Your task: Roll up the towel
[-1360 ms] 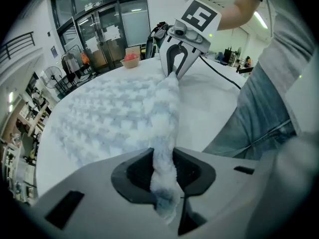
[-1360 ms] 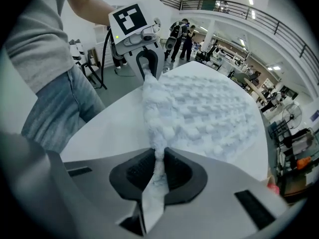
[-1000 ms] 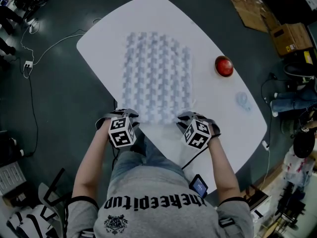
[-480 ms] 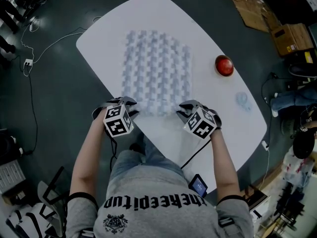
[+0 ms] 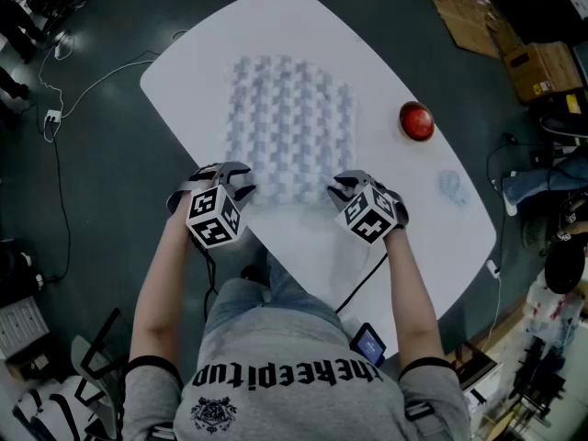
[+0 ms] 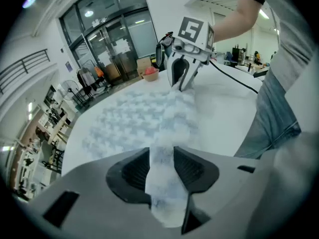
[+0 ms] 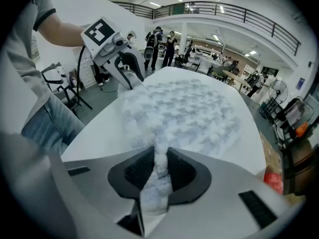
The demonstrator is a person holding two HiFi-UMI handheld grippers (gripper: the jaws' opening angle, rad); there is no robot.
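On the white table (image 5: pixel 432 246), we hold the near edge of the towel (image 5: pixel 289 127).
The left gripper (image 6: pixel 162 168) and the right gripper (image 7: pixel 158 171) each pinch a near corner, and the left jaws are opening with cloth between them. The towel lies flat and runs long, away from us past the jaws. Both hands are just as near. It looks pale, fluffy and checked.

In your head view, the left gripper (image 5: pixel 237 182) and right gripper (image 5: pixel 338 189) cover the towel's (image 5: pixel 289 127) 2 near corners and hide their own jaws. The left jaws are opening with towel between them. The pale smudge (image 5: pixel 450 186) below the red round object (image 5: pixel 415 120) is too faint to name. The cardboard (image 5: pixel 459 12) runs off the top edge.
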